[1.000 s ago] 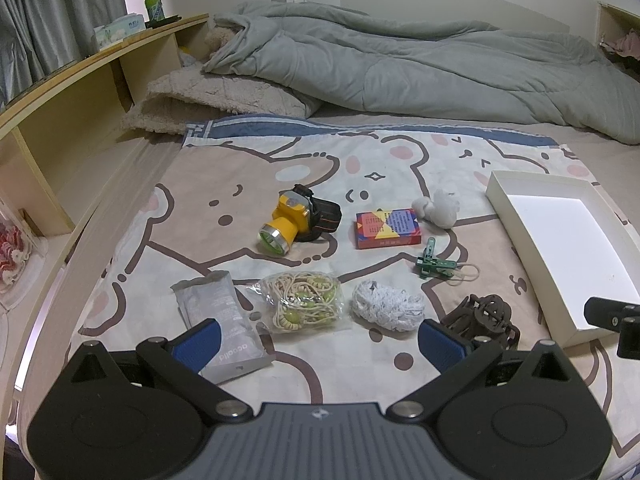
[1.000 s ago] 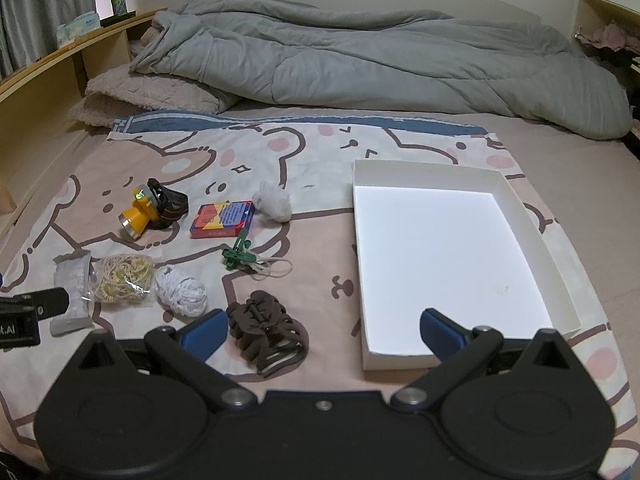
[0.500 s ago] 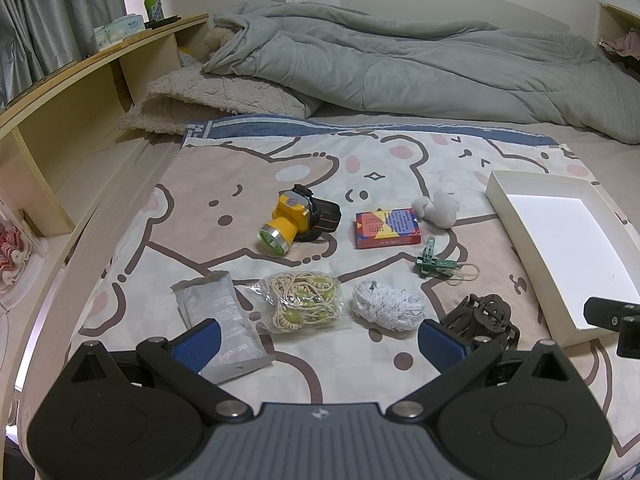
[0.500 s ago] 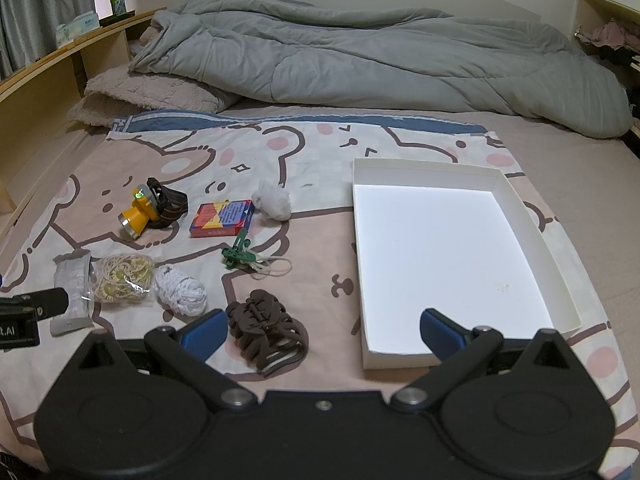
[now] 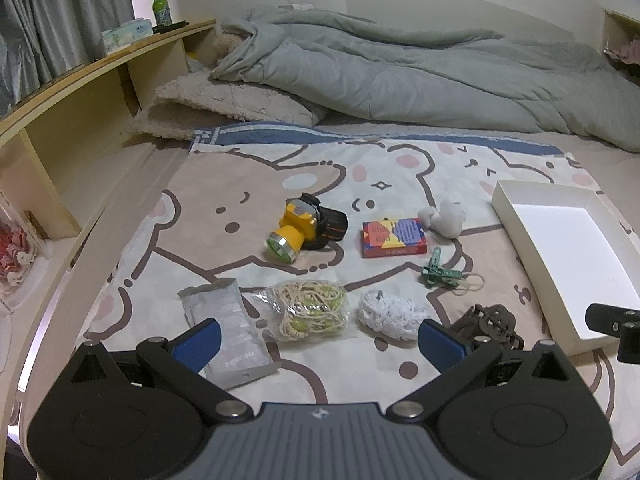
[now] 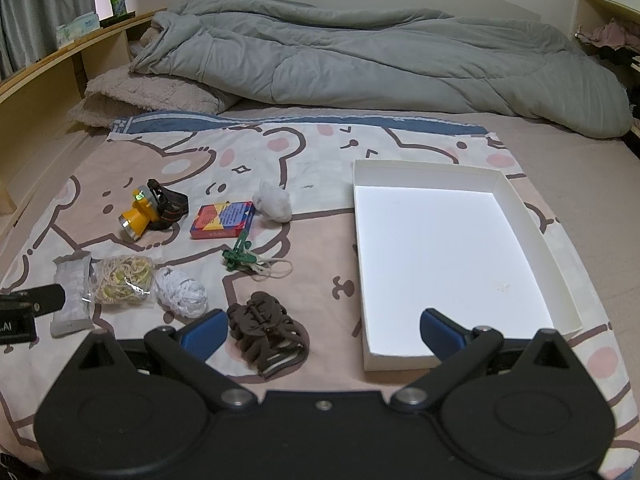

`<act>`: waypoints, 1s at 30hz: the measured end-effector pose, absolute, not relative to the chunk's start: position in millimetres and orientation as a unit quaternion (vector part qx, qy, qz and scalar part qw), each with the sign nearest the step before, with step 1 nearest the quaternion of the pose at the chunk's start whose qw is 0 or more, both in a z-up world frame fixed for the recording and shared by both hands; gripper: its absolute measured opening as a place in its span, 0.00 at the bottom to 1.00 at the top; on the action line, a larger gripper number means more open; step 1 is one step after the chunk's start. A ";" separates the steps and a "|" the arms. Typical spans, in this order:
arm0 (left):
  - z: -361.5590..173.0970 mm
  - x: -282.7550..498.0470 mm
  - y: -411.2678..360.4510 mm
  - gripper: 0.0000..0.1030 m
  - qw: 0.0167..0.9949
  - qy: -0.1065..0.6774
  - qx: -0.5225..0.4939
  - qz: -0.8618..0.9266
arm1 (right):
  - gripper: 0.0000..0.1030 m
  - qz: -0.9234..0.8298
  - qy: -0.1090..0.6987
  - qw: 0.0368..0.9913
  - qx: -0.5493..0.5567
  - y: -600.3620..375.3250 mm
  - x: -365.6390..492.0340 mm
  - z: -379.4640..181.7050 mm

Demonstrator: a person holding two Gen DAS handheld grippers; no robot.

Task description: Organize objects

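White box (image 6: 440, 248) bare — sorting not begun | left gripper (image 5: 318, 340) and right gripper (image 6: 322, 330) wide open, holding nothing | next: probably grab brown hair clip (image 6: 266, 330).

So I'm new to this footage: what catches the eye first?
The empty white tray on the bear-print sheet, right of a scatter of small items. Brightest among them are the yellow headlamp and the red card box, with the rumpled grey duvet behind. Both grippers hover open, holding nothing.

The brown hair claw (image 5: 490, 326) is partly hidden behind a blue-padded finger (image 5: 440, 346); print on the grey sachet (image 5: 228, 330) is too small to be read.
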State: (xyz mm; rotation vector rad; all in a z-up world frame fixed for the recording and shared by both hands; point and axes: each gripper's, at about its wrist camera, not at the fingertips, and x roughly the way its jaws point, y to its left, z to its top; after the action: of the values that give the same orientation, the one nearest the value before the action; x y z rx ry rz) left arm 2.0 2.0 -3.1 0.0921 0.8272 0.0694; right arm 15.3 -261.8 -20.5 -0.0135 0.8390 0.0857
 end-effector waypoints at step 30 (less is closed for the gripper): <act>-40.8 43.1 96.2 1.00 0.897 0.418 -0.004 0.144 | 1.00 0.074 0.419 0.905 0.017 -236.7 69.7 -56.6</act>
State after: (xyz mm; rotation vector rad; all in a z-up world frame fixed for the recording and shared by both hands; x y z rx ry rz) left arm 43.1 96.2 -40.8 -0.0081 0.8660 0.2981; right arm 69.7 -236.7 -56.6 0.0358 0.8651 0.1527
